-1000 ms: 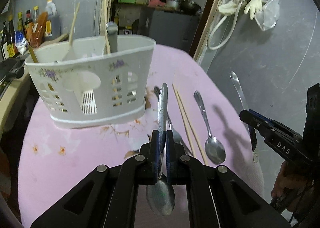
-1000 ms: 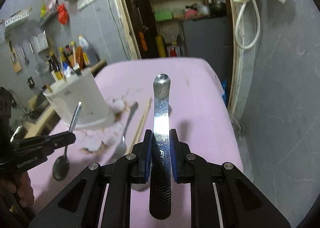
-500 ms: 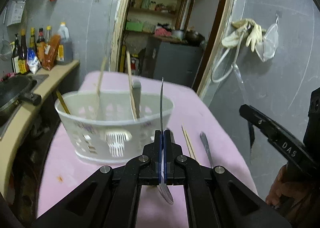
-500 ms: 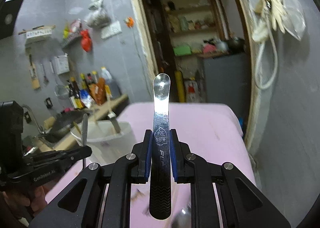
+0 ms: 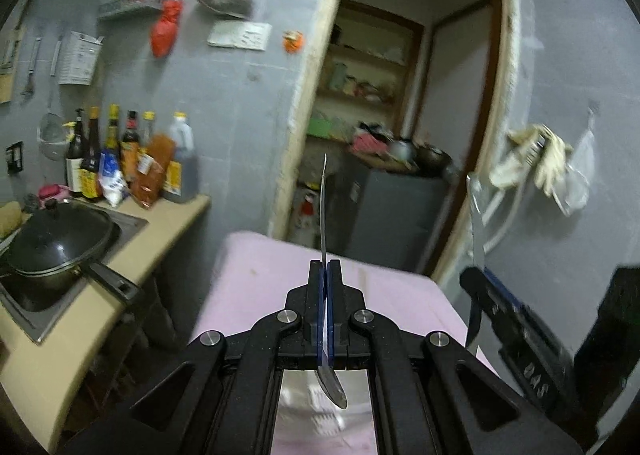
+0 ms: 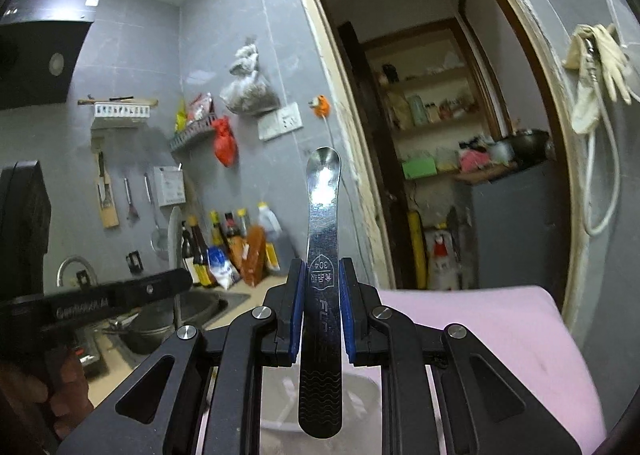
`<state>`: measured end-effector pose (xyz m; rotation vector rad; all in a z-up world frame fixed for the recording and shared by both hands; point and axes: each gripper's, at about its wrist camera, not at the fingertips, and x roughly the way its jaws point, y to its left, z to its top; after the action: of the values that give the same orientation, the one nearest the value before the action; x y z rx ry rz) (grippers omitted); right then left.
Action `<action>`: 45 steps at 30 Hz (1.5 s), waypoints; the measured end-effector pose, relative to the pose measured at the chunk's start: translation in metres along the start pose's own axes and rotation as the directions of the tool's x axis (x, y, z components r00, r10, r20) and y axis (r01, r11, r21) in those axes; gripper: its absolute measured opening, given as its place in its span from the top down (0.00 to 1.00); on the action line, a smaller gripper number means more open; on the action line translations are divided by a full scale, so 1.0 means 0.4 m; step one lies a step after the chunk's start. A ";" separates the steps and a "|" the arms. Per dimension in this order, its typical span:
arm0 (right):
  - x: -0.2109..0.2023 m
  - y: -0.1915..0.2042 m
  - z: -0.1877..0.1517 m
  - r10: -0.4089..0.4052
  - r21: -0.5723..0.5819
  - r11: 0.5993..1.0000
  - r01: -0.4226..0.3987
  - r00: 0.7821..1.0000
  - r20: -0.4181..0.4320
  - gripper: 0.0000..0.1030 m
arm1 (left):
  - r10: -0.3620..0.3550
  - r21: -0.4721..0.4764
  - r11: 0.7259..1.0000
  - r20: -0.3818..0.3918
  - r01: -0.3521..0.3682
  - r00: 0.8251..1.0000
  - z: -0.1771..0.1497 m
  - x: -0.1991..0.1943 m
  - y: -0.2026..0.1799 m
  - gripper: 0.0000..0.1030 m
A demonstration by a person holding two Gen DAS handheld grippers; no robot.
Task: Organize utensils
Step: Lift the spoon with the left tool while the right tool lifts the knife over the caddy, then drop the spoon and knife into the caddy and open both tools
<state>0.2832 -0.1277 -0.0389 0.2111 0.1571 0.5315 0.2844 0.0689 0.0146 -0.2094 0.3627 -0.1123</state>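
The left gripper is clamped tight on a metal spoon, seen edge-on: the handle stands up past the fingertips and the bowl hangs below, between the black arms. The right gripper is closed on the flat handle of a second utensil, its blue pads pressing both edges; the rounded end rises toward the doorway, and the patterned end hangs below over a pale rounded shape that is probably the utensil basket, though it is too blurred to be sure. Both tools are held in the air above the pink table, whose far edge lies near the door frame. To the left, the counter with its black pan runs beside the table, a dark gap between them.
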 end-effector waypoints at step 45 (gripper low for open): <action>0.032 -0.004 -0.089 -0.056 -0.110 0.993 0.044 0.992 -0.110 0.74 | 0.048 -0.046 0.998 -0.109 -0.053 0.993 -0.143 0.047 0.079 0.73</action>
<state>0.2876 -0.1169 -0.0748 0.0720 0.2423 0.5009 0.2834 0.0866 -0.0512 -0.2429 0.4788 -0.0652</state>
